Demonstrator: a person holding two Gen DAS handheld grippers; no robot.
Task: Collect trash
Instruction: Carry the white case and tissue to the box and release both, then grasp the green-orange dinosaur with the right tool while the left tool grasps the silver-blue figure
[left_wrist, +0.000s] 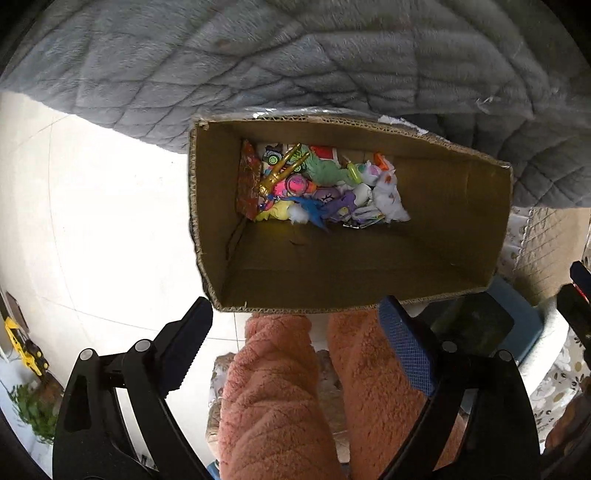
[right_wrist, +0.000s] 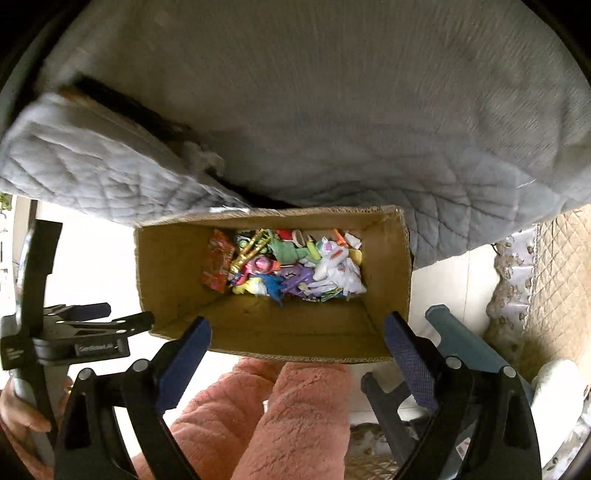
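A cardboard box (left_wrist: 443, 229) stands open on the floor against a grey quilt; it also shows in the right wrist view (right_wrist: 173, 266). On its bottom lies a pile of colourful trash and small toys (left_wrist: 321, 184), seen in the right wrist view too (right_wrist: 284, 264), with crumpled white paper (left_wrist: 388, 195) at its right. My left gripper (left_wrist: 295, 332) is open and empty, held above the box's near edge. My right gripper (right_wrist: 297, 343) is open and empty above the same edge. The left gripper also appears at the left of the right wrist view (right_wrist: 99, 317).
A grey quilted blanket (left_wrist: 295, 62) hangs behind the box. The person's legs in pink fleece trousers (left_wrist: 295, 398) are below the grippers. A blue stool (right_wrist: 465, 347) stands to the right, a beige quilted cover (right_wrist: 554, 295) beyond it. White tile floor (left_wrist: 92, 221) lies to the left.
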